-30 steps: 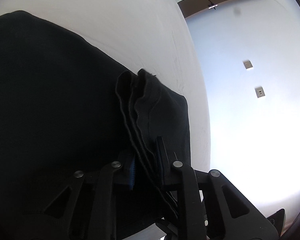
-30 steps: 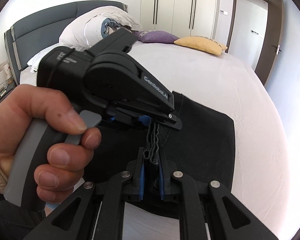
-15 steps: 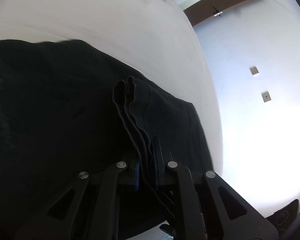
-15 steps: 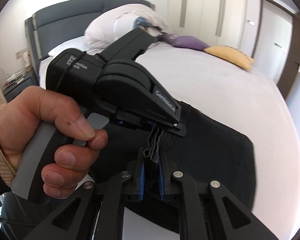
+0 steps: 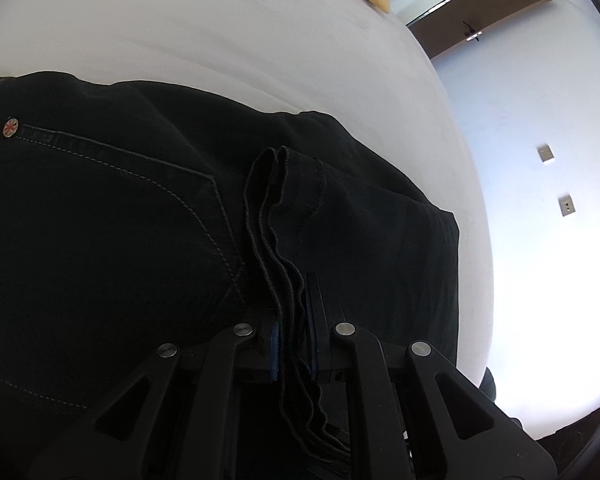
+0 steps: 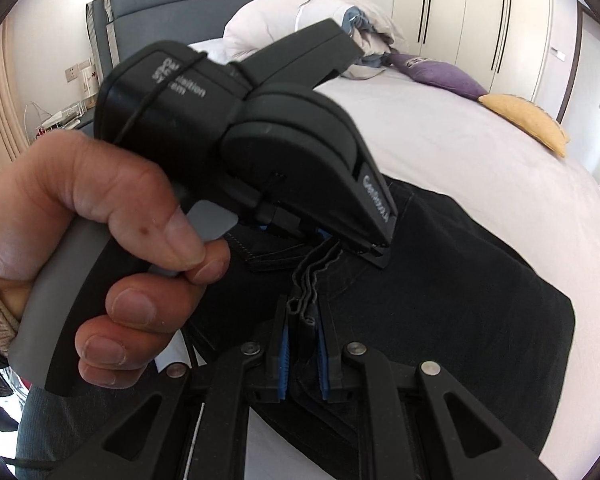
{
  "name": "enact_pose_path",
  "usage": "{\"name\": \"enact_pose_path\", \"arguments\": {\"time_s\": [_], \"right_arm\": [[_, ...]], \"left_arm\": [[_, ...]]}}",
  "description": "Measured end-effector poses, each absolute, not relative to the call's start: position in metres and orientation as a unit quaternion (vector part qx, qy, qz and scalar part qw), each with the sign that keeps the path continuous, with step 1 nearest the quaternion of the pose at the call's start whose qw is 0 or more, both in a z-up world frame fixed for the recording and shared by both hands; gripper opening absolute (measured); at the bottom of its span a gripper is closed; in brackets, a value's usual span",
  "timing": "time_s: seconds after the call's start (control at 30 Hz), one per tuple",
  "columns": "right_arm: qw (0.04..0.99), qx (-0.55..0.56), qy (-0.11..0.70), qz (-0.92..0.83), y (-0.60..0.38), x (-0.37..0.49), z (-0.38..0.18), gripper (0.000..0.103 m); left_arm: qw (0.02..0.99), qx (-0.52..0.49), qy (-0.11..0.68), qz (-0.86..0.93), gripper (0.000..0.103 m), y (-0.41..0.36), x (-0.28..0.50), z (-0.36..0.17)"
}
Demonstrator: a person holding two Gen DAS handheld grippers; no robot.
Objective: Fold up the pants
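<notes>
Right gripper [image 6: 303, 330] clamped on stacked hems of black pants [image 6: 452, 280] over white bed [image 6: 480, 148]; left gripper [image 6: 364, 250], in hand [image 6: 88, 248], pinching same hems beyond.

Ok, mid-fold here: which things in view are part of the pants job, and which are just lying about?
Part of the job:
- black pants, hem layers pinched
- left claw, shut on the hem
- right claw, shut on the hem
- bed sheet under them

Just lying about:
- yellow cushion
- purple cushion
- bundled duvet
</notes>
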State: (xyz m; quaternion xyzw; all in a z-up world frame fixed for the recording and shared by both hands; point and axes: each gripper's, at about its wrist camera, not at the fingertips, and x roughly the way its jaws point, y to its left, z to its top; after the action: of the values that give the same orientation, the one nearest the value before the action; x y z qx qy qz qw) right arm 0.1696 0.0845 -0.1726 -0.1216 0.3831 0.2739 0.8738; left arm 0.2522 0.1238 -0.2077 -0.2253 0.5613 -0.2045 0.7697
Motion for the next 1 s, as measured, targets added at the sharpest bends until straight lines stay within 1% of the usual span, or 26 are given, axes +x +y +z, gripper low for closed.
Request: {"name": "enact_pose_path", "arguments": {"time_s": [0.07,0.2,0.23,0.27,0.3,0.33,0.37,0.43,0.53,0.6,0.67,0.77,0.9,1.0], "right_arm": [[0.872,-0.121,0.388,0.274,0.087,0.170,-0.177,0.013],[0.869,-0.118,0.395,0.274,0.093,0.178,-0.181,0.013],[0.867,-0.117,0.398,0.276,0.093,0.180,-0.183,0.016],[0.862,-0.113,0.405,0.281,0.095,0.182,-0.186,0.020],[0.858,-0.107,0.414,0.286,0.097,0.184,-0.189,0.022],[0.852,-0.096,0.425,0.291,0.098,0.186,-0.194,0.029],[0.846,-0.082,0.432,0.302,0.094,0.186,-0.195,0.041],[0.833,-0.044,0.439,0.333,0.079,0.181,-0.192,0.055],[0.824,0.010,0.436,0.361,0.046,0.164,-0.182,0.055],[0.809,0.083,0.440,0.382,0.009,0.157,-0.178,0.055],[0.800,0.143,0.440,0.382,-0.028,0.155,-0.177,0.055],[0.791,0.237,0.429,0.366,-0.086,0.172,-0.176,0.055],[0.775,0.338,0.412,0.339,-0.163,0.212,-0.182,0.055],[0.767,0.362,0.414,0.331,-0.193,0.242,-0.191,0.055]], "left_arm": [[0.771,-0.222,0.561,-0.203,0.009,0.123,0.262,-0.208],[0.771,-0.223,0.561,-0.202,0.009,0.128,0.259,-0.207],[0.770,-0.226,0.561,-0.201,0.009,0.130,0.260,-0.209],[0.768,-0.233,0.561,-0.201,0.009,0.147,0.261,-0.215],[0.765,-0.243,0.561,-0.202,0.009,0.150,0.261,-0.217],[0.764,-0.250,0.560,-0.202,0.009,0.150,0.267,-0.221],[0.764,-0.255,0.557,-0.201,0.010,0.154,0.266,-0.220],[0.771,-0.251,0.551,-0.196,0.012,0.162,0.263,-0.215],[0.801,-0.216,0.536,-0.153,0.012,0.182,0.254,-0.197],[0.816,-0.206,0.521,-0.143,0.012,0.189,0.248,-0.183],[0.829,-0.188,0.506,-0.145,0.012,0.184,0.241,-0.170],[0.838,-0.157,0.493,-0.173,0.012,0.157,0.227,-0.160],[0.823,-0.106,0.524,-0.192,0.012,0.121,0.216,-0.184],[0.810,-0.103,0.545,-0.188,0.012,0.118,0.208,-0.209]]}}
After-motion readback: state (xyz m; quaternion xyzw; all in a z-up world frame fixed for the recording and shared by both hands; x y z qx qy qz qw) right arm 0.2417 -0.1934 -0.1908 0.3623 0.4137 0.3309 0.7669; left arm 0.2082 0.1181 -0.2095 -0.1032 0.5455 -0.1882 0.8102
